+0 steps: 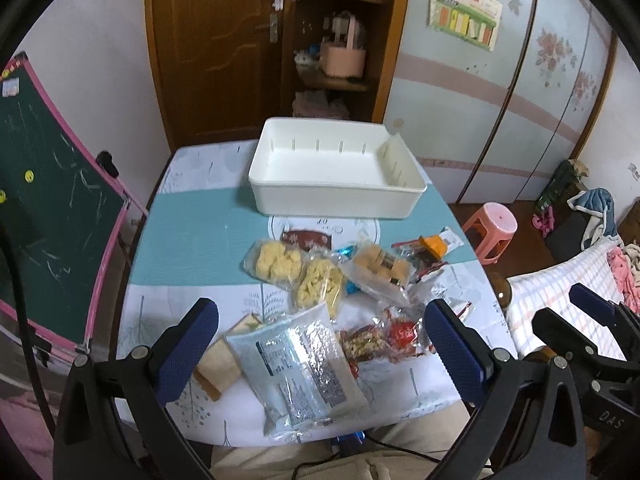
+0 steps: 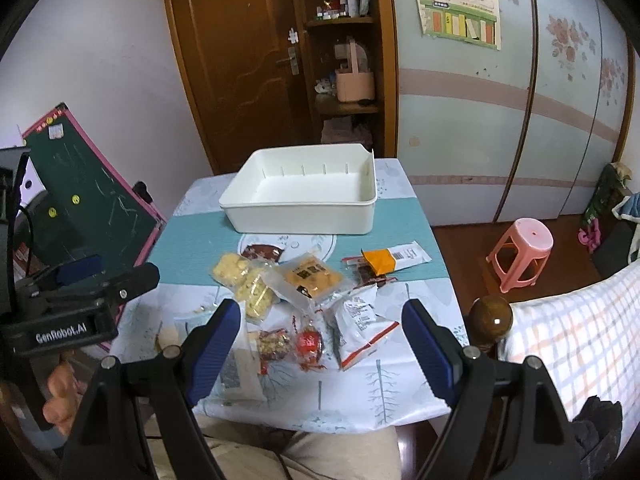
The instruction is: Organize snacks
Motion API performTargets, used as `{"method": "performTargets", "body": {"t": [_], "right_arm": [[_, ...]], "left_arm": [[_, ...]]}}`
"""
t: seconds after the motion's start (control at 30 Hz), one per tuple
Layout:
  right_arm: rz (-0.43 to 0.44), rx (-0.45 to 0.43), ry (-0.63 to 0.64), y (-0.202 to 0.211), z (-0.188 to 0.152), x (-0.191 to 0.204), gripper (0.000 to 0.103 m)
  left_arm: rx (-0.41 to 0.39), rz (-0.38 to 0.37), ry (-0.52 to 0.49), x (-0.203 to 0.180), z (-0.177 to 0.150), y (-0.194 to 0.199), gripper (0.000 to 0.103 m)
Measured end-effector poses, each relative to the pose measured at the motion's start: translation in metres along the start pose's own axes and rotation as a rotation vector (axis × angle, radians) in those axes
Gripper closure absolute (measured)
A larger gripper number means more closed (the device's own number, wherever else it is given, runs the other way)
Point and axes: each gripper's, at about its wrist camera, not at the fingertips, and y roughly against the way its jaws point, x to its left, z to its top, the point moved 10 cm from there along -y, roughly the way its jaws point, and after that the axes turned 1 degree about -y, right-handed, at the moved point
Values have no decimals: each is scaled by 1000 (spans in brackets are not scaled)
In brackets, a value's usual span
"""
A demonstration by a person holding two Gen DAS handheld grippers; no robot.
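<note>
A white plastic bin (image 1: 336,194) (image 2: 300,218) stands empty at the far end of the small table (image 1: 192,240) (image 2: 188,236). Several snack packets lie scattered in front of it: clear bags of yellow puffs (image 1: 278,260) (image 2: 234,270), an orange-labelled bag (image 2: 314,276), a white pouch (image 2: 358,320), a red candy (image 2: 308,342). A large pale blue packet (image 1: 296,368) lies between the fingers of my left gripper (image 1: 320,324), which hovers open above it. My right gripper (image 2: 320,320) hangs open over the near packets, holding nothing.
A green chalkboard (image 1: 48,216) leans at the table's left. A pink stool (image 2: 520,248) stands on the floor to the right, next to a bed with a checked cover (image 2: 572,328) and a wooden bedpost knob (image 2: 490,318). A wooden door and shelf stand behind the table.
</note>
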Motion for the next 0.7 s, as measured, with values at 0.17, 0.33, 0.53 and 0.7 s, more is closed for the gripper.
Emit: {"method": "performTargets", "body": {"t": [0.17,0.33,0.53,0.7], "right_arm": [[-11,34,2,-13,-8,-4,19],[-14,65,-11,-24,-15,-8,19],[-20,99,-25,-35,-21,-12,19],[-17,129,-36,-43,-27,-14,19]], "left_arm": [[46,8,1,3,-11,-18,1],[72,15,-18,0,-17,-29,1],[101,16,-22,2,-22,-38,1],[125,15,-17,4,-27,-43,1]]}}
